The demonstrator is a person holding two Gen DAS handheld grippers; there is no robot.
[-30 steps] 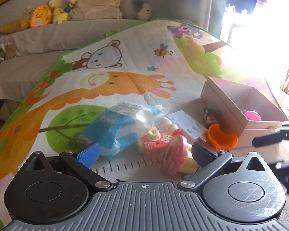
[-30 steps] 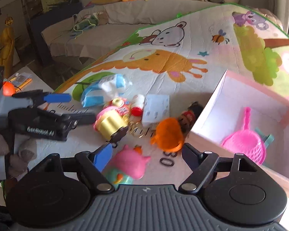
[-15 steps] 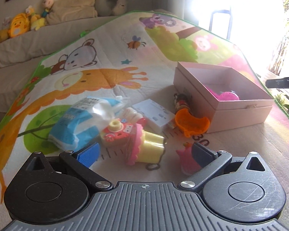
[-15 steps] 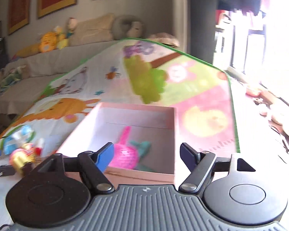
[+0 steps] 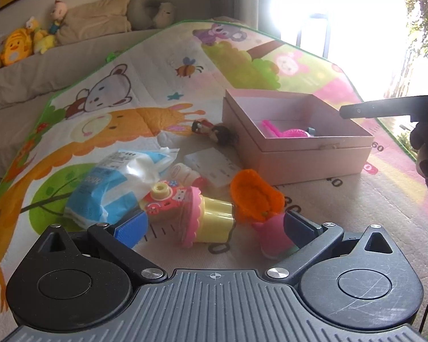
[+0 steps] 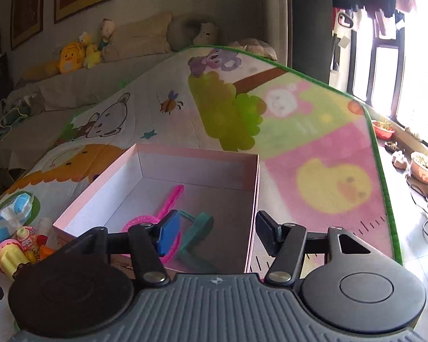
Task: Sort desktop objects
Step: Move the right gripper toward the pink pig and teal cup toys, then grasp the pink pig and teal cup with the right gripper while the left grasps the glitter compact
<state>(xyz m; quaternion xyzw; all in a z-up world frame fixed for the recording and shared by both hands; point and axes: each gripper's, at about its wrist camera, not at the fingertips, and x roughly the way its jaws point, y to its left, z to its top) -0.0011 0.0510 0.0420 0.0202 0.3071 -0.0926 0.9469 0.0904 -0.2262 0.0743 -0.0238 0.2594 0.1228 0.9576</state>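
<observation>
A pink open box (image 5: 305, 154) (image 6: 114, 196) sits on the play mat and holds a pink strainer (image 6: 168, 202) and a teal piece (image 6: 197, 228). Left of it lies a pile: a blue-white tissue pack (image 5: 114, 182), a pink-yellow cupcake toy (image 5: 208, 216), an orange cup (image 5: 254, 196), a pink toy (image 5: 271, 236), a white card (image 5: 214, 165) and a small doll (image 5: 211, 131). My left gripper (image 5: 214, 225) is open, low over the cupcake toy. My right gripper (image 6: 216, 233) is open and empty above the box's near right corner; one of its fingers (image 5: 385, 108) shows in the left wrist view.
A cartoon play mat (image 6: 299, 148) covers the surface. A sofa with plush toys (image 5: 17, 48) and pillows stands behind. Bowls and a cable (image 6: 422, 168) lie on the floor at the right by a bright window.
My right gripper swung from the toy pile to above the box and stays open. My left gripper shifted right along the pile, so the box came further into view.
</observation>
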